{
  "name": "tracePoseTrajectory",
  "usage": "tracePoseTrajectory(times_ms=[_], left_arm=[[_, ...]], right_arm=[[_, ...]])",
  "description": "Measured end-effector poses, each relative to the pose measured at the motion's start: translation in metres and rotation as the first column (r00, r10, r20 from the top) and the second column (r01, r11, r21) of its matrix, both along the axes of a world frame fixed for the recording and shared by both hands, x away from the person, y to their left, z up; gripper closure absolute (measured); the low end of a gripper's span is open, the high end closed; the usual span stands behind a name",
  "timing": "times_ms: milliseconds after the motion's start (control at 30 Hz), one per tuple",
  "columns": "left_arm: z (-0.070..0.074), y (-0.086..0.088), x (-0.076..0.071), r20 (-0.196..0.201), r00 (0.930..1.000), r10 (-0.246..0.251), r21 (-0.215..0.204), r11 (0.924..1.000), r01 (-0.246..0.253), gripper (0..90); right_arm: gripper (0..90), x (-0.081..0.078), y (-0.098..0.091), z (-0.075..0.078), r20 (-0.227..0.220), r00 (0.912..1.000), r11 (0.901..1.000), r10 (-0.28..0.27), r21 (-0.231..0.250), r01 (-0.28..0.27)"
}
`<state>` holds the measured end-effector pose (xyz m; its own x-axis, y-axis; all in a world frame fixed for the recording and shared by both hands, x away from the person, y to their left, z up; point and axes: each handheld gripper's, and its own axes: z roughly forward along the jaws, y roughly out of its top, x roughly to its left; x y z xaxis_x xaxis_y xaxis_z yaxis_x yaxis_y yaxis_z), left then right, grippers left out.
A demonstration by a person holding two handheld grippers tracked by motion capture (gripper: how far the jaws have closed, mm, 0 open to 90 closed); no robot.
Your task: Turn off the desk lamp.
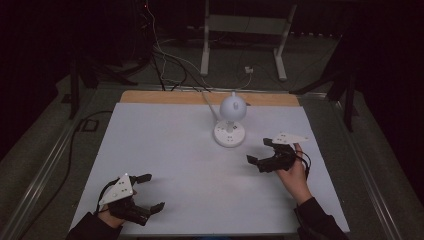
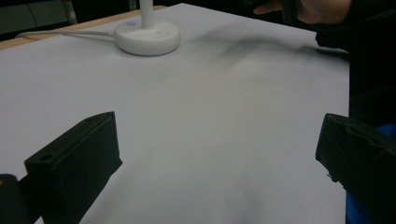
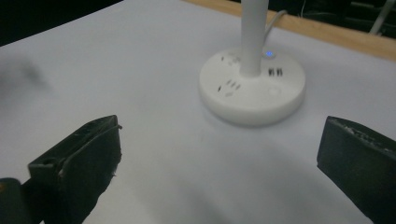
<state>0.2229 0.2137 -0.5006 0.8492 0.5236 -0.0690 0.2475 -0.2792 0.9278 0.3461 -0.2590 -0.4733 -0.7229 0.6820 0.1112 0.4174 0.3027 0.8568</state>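
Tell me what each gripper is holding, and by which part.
Nothing is held. The left gripper and the right gripper both stand open over the white table; the white round-based desk lamp stands untouched.

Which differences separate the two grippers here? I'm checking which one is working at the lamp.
The right gripper hangs beside the white lamp, jaws aimed at its round base; the left gripper sits at the table's near edge, far from it, aimed across bare surface. Both stand wide open, holding nothing.
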Motion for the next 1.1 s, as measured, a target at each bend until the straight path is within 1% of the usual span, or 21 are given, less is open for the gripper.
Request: tracePoseTrajectory(times_ms=[67,100,167,233,400,500,567,733,833,900,1000,1100], left_arm=[[0.0,0.0,0.0,0.002,1.0,-0.001,0.006,1.0,0.001,0.4],[0.0,0.0,0.0,0.001,1.0,-0.001,0.003,1.0,0.001,0.4],[0.0,0.0,0.0,0.0,1.0,0.001,-0.001,1.0,-0.001,0.4],[0.0,0.0,0.0,0.001,1.0,0.0,0.002,1.0,0.0,0.4],[0.0,0.0,0.0,0.001,1.0,0.0,0.002,1.0,0.0,0.4],[0.0,0.0,0.0,0.002,1.0,0.0,0.001,1.0,0.0,0.4],[0.0,0.0,0.0,0.001,1.0,0.001,0.002,1.0,-0.001,0.4],[0.0,0.0,0.0,0.002,1.0,0.0,0.002,1.0,0.0,0.4],[0.0,-0.001,0.0,0.002,1.0,-0.001,0.005,1.0,0.001,0.4],[0.0,-0.001,0.0,0.001,1.0,-0.001,0.003,1.0,0.001,0.4],[0.0,-0.001,0.0,0.002,1.0,-0.003,0.01,0.9999,0.003,0.4],[0.0,-0.001,0.0,0.001,1.0,-0.002,0.005,1.0,0.002,0.4]], right_arm=[[0.0,-0.007,-0.005,-0.002,-0.013,0.9999,1.0,0.004,0.0,-0.004],[0.0,-0.011,-0.007,-0.003,-0.018,0.9998,1.0,0.007,-0.005,-0.007],[0.0,-0.019,-0.011,-0.005,-0.019,0.9998,0.9998,0.005,-0.017,-0.005],[0.0,-0.027,-0.015,-0.007,-0.025,0.9996,0.9998,0.009,-0.019,-0.01],[0.0,-0.048,-0.022,-0.015,-0.033,0.9992,0.9983,0.024,-0.052,-0.026],[0.0,-0.057,-0.028,-0.02,-0.055,0.9977,0.9975,0.041,-0.055,-0.044],[0.0,-0.063,-0.034,-0.023,-0.06,0.9975,0.9977,0.038,-0.055,-0.041],[0.0,-0.073,-0.048,-0.031,-0.067,0.9974,0.9986,0.024,-0.045,-0.027],[0.0,-0.08,-0.055,-0.034,-0.07,0.9975,0.9979,0.011,-0.062,-0.016],[0.0,-0.084,-0.06,-0.035,-0.068,0.9977,0.9986,0.001,-0.054,-0.005],[0.0,-0.086,-0.062,-0.036,-0.053,0.9985,0.9983,-0.011,-0.058,0.007],[0.0,-0.085,-0.061,-0.038,-0.045,0.9989,0.997,-0.008,-0.078,0.005]])
